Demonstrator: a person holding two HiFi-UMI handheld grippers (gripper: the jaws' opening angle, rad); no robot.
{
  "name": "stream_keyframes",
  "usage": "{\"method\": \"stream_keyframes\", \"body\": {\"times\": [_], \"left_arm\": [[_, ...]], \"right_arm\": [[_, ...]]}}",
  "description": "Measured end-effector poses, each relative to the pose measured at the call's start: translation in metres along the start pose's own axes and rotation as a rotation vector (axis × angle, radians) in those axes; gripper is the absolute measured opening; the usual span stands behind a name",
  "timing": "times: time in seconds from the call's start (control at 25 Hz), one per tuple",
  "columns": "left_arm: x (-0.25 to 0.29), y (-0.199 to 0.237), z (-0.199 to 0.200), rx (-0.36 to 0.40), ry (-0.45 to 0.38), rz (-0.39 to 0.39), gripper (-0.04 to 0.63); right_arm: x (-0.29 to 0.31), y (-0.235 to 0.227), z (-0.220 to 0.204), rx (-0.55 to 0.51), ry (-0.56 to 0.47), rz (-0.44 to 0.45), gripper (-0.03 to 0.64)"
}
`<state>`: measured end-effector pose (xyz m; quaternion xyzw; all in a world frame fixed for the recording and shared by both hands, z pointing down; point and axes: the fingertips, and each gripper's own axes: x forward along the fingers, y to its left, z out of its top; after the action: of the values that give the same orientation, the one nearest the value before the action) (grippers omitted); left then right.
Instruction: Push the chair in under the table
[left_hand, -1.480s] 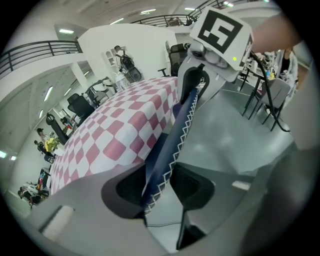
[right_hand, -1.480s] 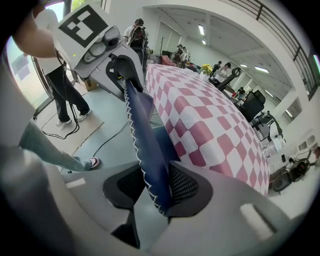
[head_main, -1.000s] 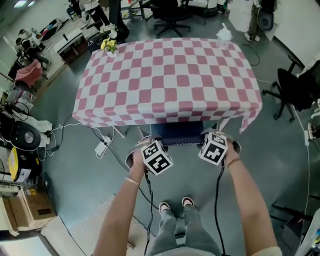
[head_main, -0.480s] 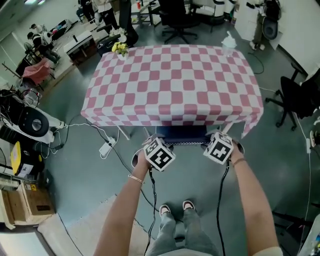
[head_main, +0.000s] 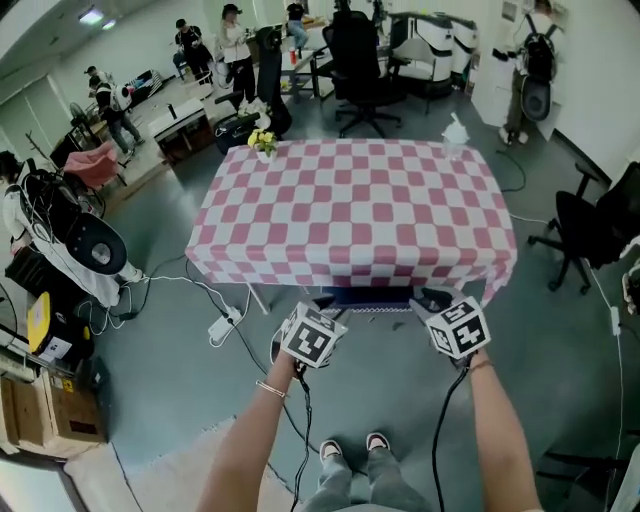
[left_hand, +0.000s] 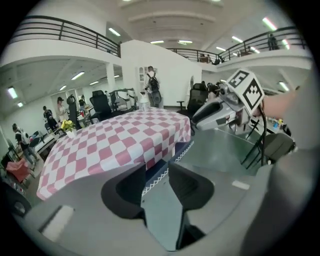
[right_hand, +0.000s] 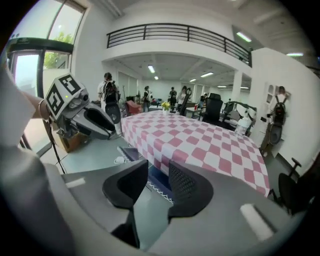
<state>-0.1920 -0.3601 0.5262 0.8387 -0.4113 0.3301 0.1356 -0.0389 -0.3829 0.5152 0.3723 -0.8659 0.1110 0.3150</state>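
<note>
The table (head_main: 360, 210) wears a pink and white checked cloth. The chair (head_main: 370, 297) stands tucked under its near edge, with only a dark blue strip with white zigzag trim showing. My left gripper (head_main: 300, 318) and right gripper (head_main: 432, 300) hover side by side just in front of that edge, apart from the chair. In the left gripper view the left gripper (left_hand: 157, 172) has nothing between its jaws, which are closing, and the chair's trim (left_hand: 175, 152) shows beyond them. In the right gripper view the right gripper (right_hand: 157, 175) is open and holds nothing.
Yellow flowers (head_main: 262, 140) and a white bottle (head_main: 455, 130) stand on the table's far corners. A power strip with cables (head_main: 222, 325) lies on the floor at the left. Black office chairs (head_main: 360, 70) (head_main: 590, 230) stand behind and to the right. Equipment (head_main: 90, 245) crowds the left.
Both grippers have lifted from beside the chair's back and rolled, and now sit higher in front of the table edge. The head view has tilted up, showing more of the room.
</note>
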Motion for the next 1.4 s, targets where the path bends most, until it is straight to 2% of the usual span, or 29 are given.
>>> {"method": "stream_keyframes", "body": {"times": [0.2, 0.36, 0.48, 0.64, 0.8, 1.04, 1.4], "left_arm": [[-0.048, -0.003, 0.03, -0.113, -0.176, 0.073, 0.14], [-0.087, -0.004, 0.051, -0.205, -0.311, 0.173, 0.066], [-0.109, -0.009, 0.066, -0.237, -0.403, 0.231, 0.008], [-0.133, -0.022, 0.075, -0.259, -0.488, 0.251, 0.002], [-0.148, -0.027, 0.068, -0.312, -0.528, 0.287, 0.002], [-0.154, -0.019, 0.054, -0.368, -0.54, 0.332, 0.0], [-0.157, -0.02, 0.063, -0.328, -0.55, 0.346, 0.001]], "right_arm": [[-0.048, 0.016, 0.031, 0.157, -0.226, -0.091, 0.135], [-0.088, 0.032, 0.047, 0.253, -0.344, -0.19, 0.12], [-0.116, 0.037, 0.057, 0.31, -0.418, -0.253, 0.052], [-0.146, 0.042, 0.063, 0.346, -0.488, -0.337, 0.018], [-0.166, 0.043, 0.052, 0.389, -0.507, -0.403, 0.01], [-0.173, 0.043, 0.035, 0.418, -0.489, -0.432, 0.01], [-0.177, 0.042, 0.039, 0.377, -0.479, -0.475, 0.009]]}}
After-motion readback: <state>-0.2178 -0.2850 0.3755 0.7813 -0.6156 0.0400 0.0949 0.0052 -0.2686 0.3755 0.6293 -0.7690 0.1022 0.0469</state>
